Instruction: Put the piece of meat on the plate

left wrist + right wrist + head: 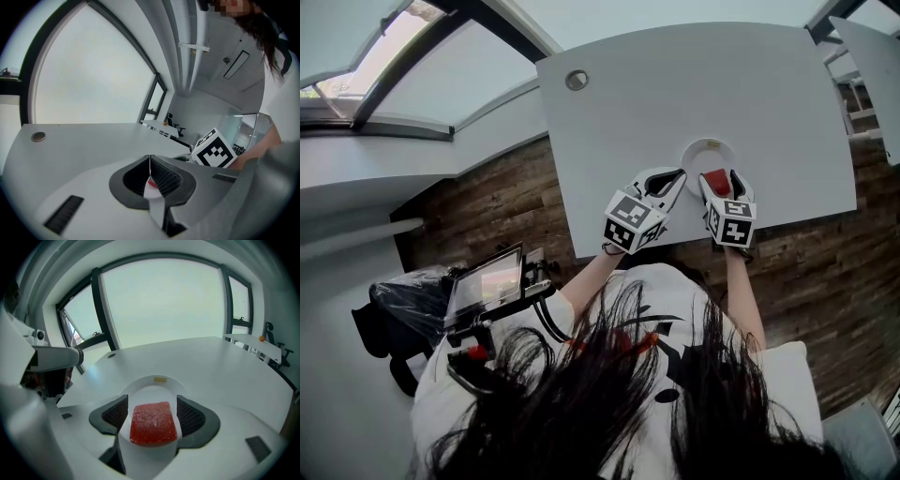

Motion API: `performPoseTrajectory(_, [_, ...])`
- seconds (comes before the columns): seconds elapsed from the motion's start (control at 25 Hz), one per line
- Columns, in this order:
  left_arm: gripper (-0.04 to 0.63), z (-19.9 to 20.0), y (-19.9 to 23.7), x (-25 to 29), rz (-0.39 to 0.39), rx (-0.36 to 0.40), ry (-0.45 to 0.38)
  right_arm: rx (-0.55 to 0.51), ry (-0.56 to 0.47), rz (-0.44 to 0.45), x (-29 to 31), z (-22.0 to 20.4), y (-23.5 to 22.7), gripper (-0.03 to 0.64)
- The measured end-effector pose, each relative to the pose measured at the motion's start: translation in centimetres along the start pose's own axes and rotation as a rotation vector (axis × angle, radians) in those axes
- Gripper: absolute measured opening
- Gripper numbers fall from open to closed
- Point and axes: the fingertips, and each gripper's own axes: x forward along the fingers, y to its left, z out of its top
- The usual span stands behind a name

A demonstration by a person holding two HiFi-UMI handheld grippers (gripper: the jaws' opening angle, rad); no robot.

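Close to the near edge of the white desk [675, 84], toward its right end, sits a round white plate [690, 153]. Over the plate's near side I hold the right gripper [152, 403]. Its jaws are spread wide, and the piece of meat [153, 423], a flat red slab, fills the gap between them. Both ribbed pads sit against the slab's sides, so I judge it gripped rather than loose. I cannot tell whether its underside rests on the plate or hangs just above it. Either way the meat is over the plate, where the task wants it. The scene would fit a slab about to be let go as well as one just taken hold of. Just left of the plate, the left gripper [678, 175] points toward it with its jaws pressed together on nothing. Through their seam only a sliver of white and red shows. I read it as parked there, out of the way yet near the plate.
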Motion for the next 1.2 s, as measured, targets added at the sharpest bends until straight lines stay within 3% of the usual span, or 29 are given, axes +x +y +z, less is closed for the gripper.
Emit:
performPoseTrajectory(0.4, [0.003, 0.6, -0.5, 0.0, -0.014, 0.027, -0.019, 0.151, -0.185, 0.071, -3.1, 4.4, 1.1, 0.319])
performPoseTrajectory(0.44, [0.003, 0.8, -0.7, -0.1, -0.015, 0.030, -0.024, 0.159, -0.203, 0.073, -3.5, 4.7, 1.1, 0.223])
performPoseTrajectory(0.56, [0.003, 1.6, -1.0, -0.1, -0.027, 0.039, -0.043, 0.154, -0.233, 0.089, -4.3, 5.3, 1.7, 0.199])
performPoseTrajectory(0.64, [0.003, 1.8, -1.2, -0.1, -0.031, 0.041, -0.050, 0.152, -0.250, 0.087, -4.8, 5.5, 2.0, 0.095])
performPoseTrajectory(0.72, [0.003, 1.7, -1.2, -0.3, -0.031, 0.043, -0.053, 0.163, -0.256, 0.089, -5.2, 5.4, 2.4, 0.039])
performPoseTrajectory(1.2, [0.003, 1.5, -2.0, -0.5, -0.032, 0.013, -0.044, 0.233, -0.216, 0.118, -6.1, 5.0, 3.2, 0.008])
